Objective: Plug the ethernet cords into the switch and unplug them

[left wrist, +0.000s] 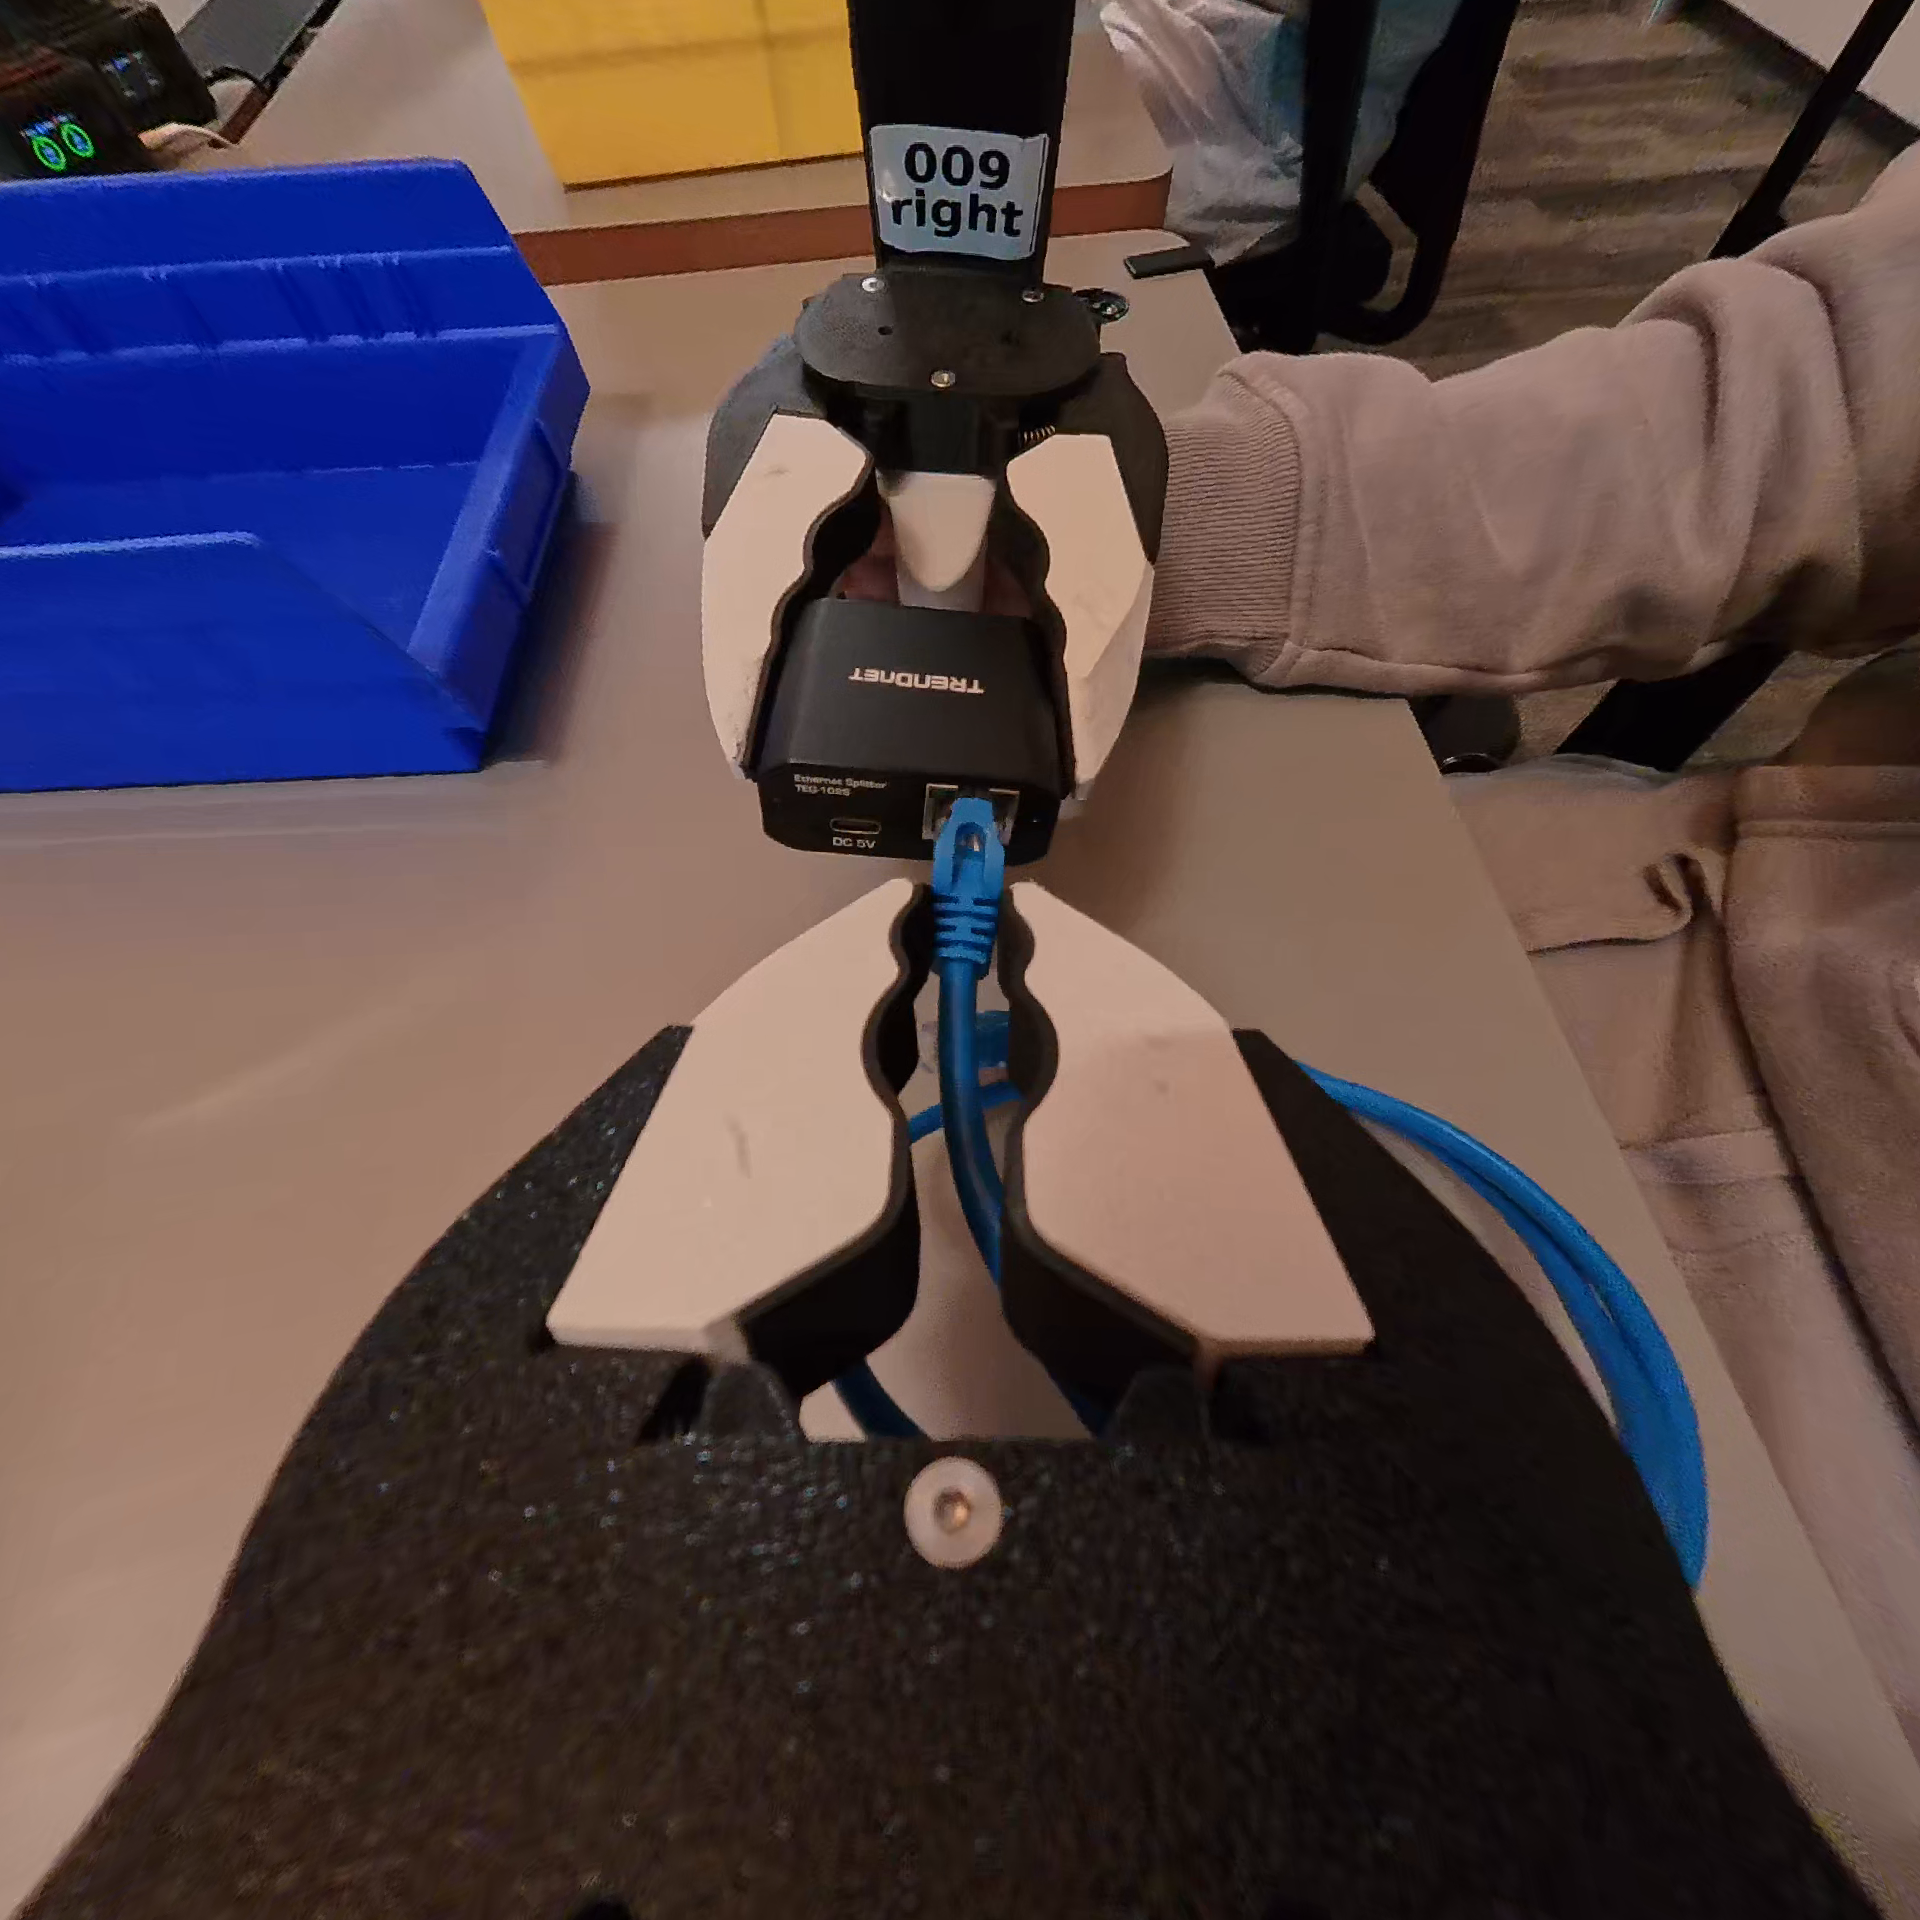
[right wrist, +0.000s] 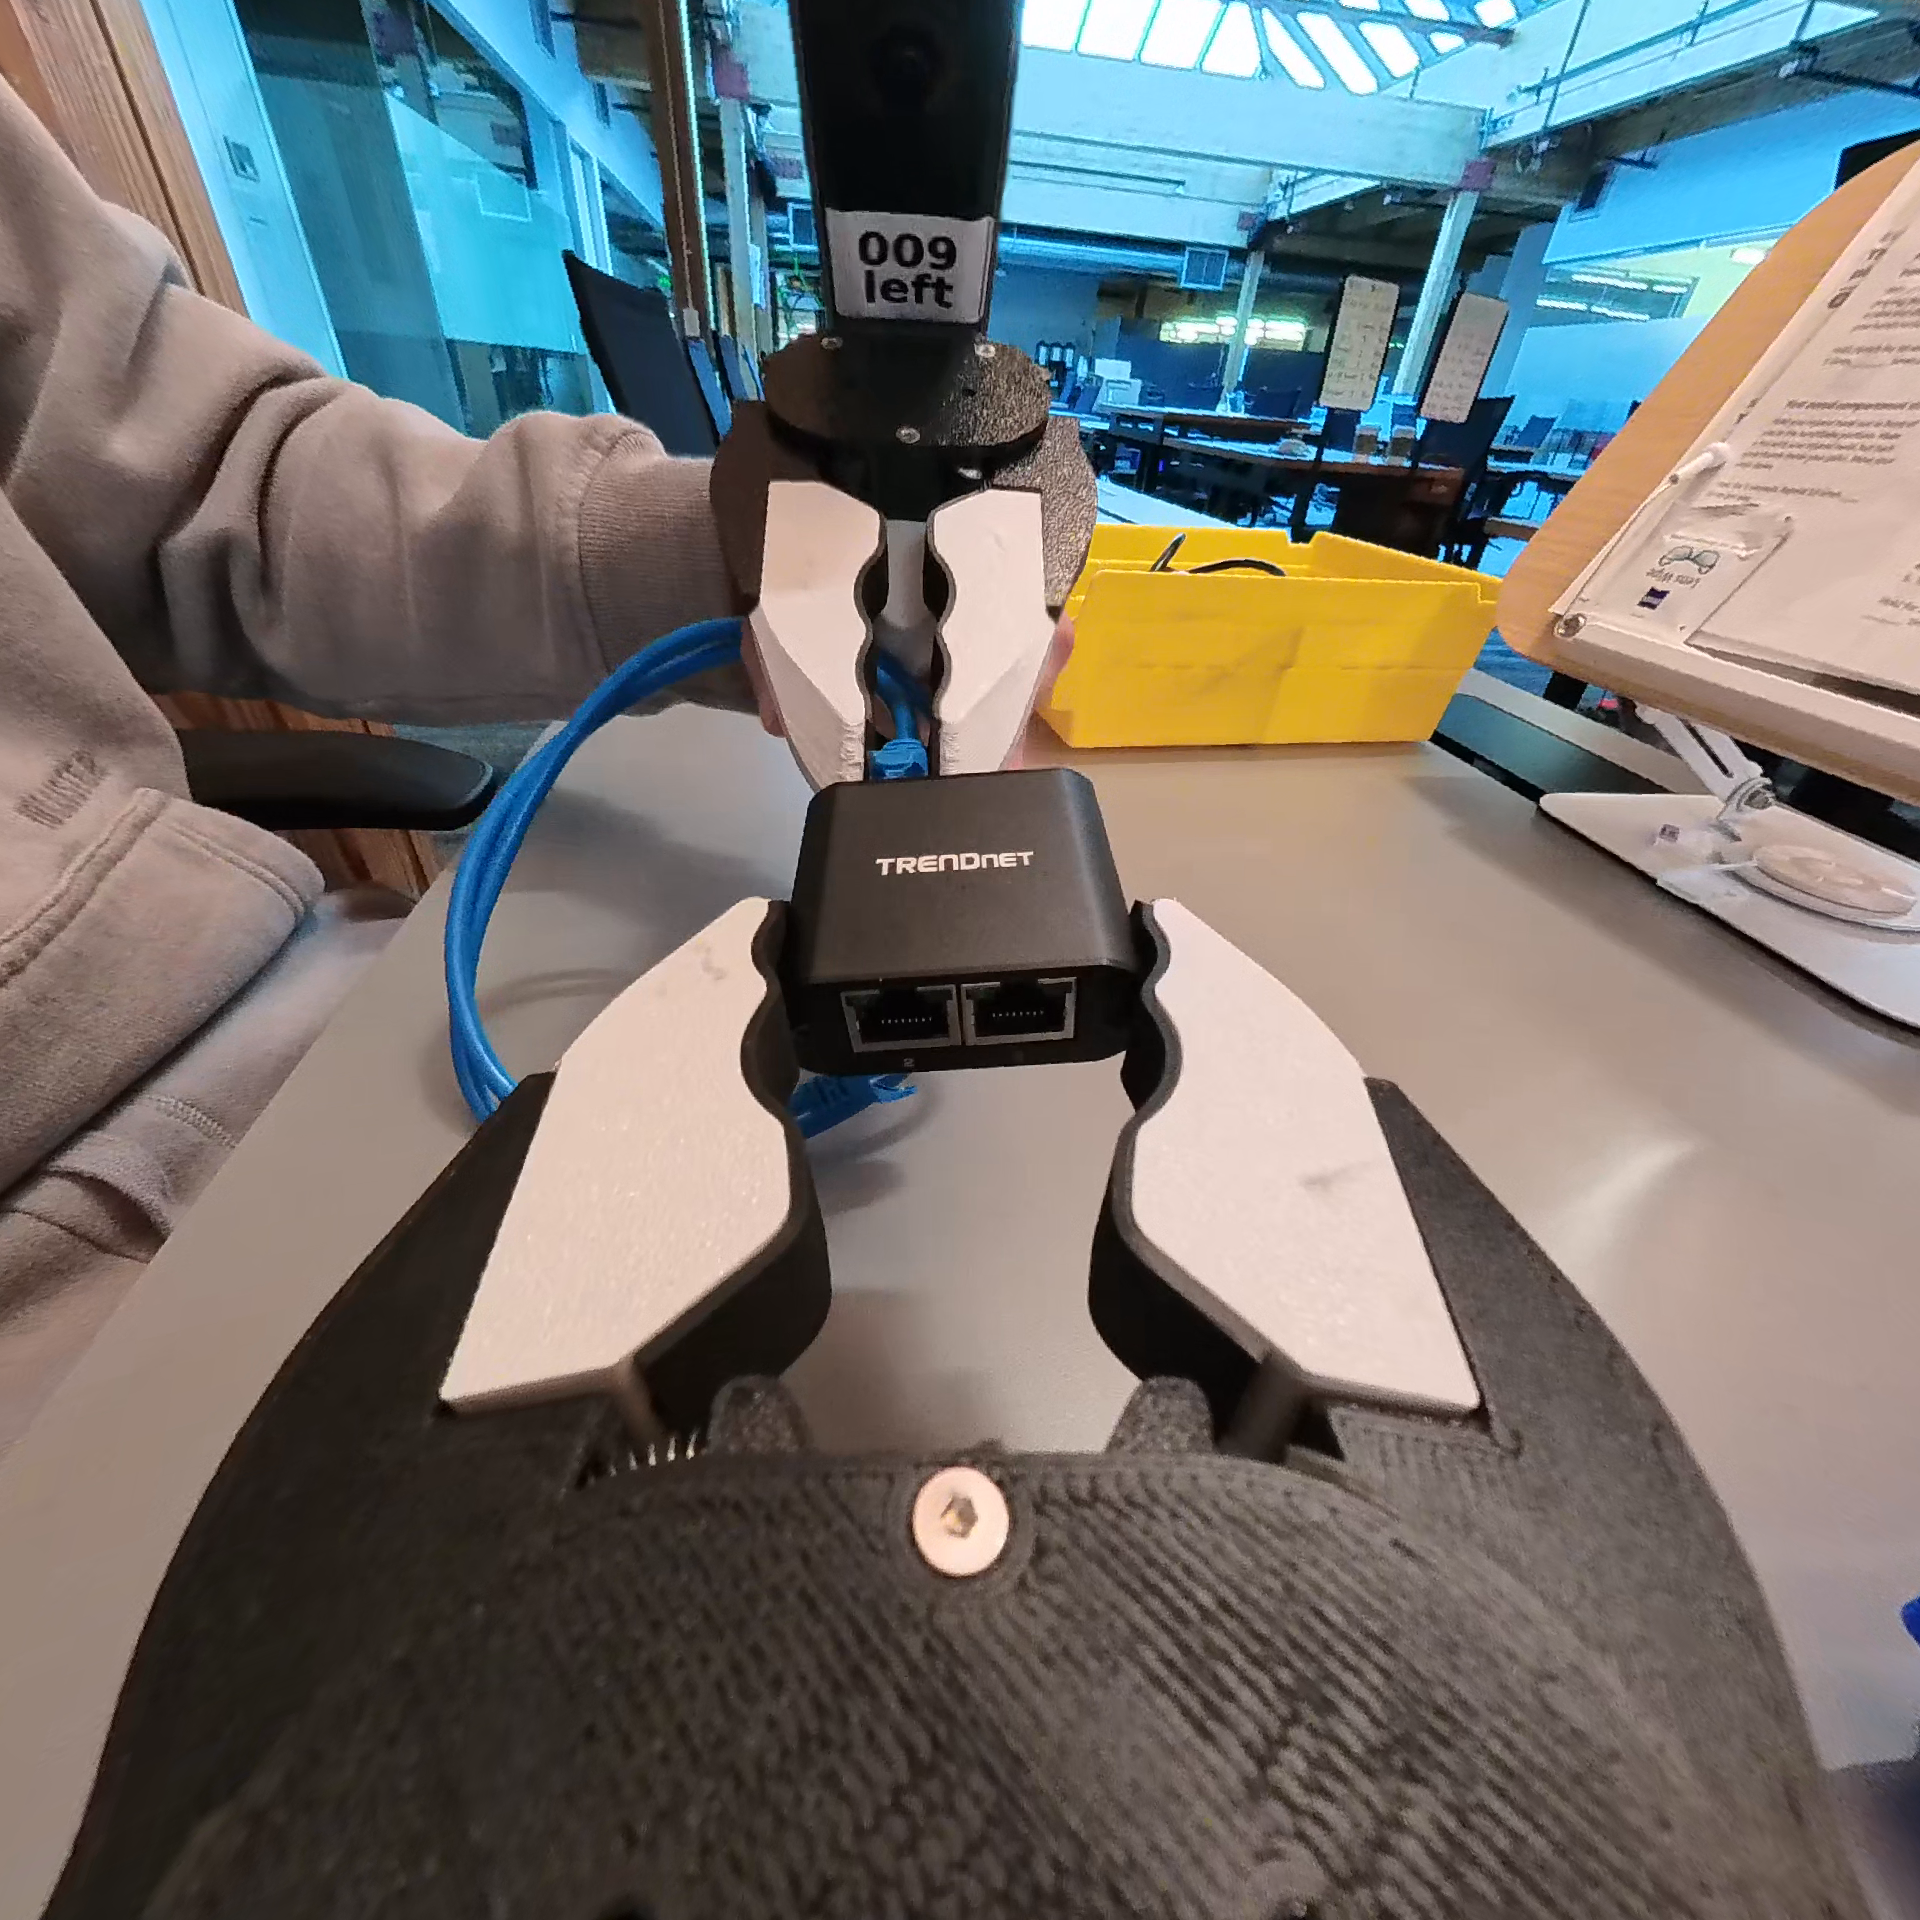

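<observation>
right gripper (right wrist: pixel 951 992) clamped on the black switch (right wrist: pixel 954 914), held just above the grey table (right wrist: pixel 1455 1091). left gripper (left wrist: pixel 961 920) nearly closed on the blue ethernet cord (left wrist: pixel 964 914) right behind its plug, plug tip at the switch's single port, seating depth unclear. cord slack loops off the table edge. yellow bin (right wrist: pixel 1268 644) behind the switch, blue bin (left wrist: pixel 260 499) beside it.

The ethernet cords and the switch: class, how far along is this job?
Done: the right gripper clamps the black switch above the table. In hand: the left gripper grips the blue ethernet cord, its plug at or in a single port; seating is unclear. Left: the two facing ports sit empty, and unplugging.
</observation>
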The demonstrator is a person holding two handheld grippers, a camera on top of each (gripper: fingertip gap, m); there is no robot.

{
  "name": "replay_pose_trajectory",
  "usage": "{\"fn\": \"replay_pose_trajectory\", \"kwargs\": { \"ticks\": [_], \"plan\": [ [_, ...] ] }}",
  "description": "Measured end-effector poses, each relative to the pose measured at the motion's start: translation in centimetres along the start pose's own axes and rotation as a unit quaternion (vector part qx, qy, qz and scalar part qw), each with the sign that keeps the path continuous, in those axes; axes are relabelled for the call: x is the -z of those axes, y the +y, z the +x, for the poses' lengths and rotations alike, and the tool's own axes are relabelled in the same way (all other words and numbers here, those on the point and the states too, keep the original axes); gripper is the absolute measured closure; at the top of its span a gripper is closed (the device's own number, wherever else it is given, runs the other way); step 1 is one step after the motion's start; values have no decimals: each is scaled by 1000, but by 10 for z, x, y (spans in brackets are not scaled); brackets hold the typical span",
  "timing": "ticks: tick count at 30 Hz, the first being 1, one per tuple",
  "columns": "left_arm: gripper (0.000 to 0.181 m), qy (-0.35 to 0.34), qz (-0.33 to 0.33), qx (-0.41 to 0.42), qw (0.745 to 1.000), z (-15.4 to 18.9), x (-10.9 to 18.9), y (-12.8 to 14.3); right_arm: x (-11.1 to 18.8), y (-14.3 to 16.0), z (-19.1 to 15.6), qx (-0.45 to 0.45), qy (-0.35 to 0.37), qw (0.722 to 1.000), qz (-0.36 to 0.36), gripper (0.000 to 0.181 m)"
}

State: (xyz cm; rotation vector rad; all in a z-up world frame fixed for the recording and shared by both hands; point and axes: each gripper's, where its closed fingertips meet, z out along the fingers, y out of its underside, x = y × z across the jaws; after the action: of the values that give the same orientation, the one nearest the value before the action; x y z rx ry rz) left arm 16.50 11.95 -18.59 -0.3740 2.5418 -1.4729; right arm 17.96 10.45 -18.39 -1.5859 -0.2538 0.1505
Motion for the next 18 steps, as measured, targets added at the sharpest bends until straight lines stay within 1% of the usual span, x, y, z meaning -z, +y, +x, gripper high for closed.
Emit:
{"fn": "replay_pose_trajectory", "kwargs": {
  "ticks": [3, 6, 10, 11, 15, 17, 18],
  "plan": [
    [171, -16, -11, -29, 999, -1, 1, 0, -1, 1, 1, 2, 5, 1000, -4, 119],
    [171, -23, -16, -33, 999, -2, 0, 0, -1, 1, 1, 1, 6, 1000, -4, 119],
    [171, -28, -85, -63, 994, -2, 0, 13, -7, 9, 0, 9, 9, 999, -37, 119],
    [171, -26, -88, -61, 994, -2, 0, 14, -7, 10, -1, 9, 6, 999, -41, 119],
    [170, -56, -26, -46, 997, -10, -1, 4, -3, 4, 7, -3, 27, 999, -16, 119],
    [167, -79, -42, -37, 995, -19, 3, 6, -5, 6, 13, -1, 49, 998, -26, 119],
    [157, -104, -54, -36, 992, -26, 8, 7, -6, 7, 16, 5, 63, 998, -31, 119]
  ]
}}
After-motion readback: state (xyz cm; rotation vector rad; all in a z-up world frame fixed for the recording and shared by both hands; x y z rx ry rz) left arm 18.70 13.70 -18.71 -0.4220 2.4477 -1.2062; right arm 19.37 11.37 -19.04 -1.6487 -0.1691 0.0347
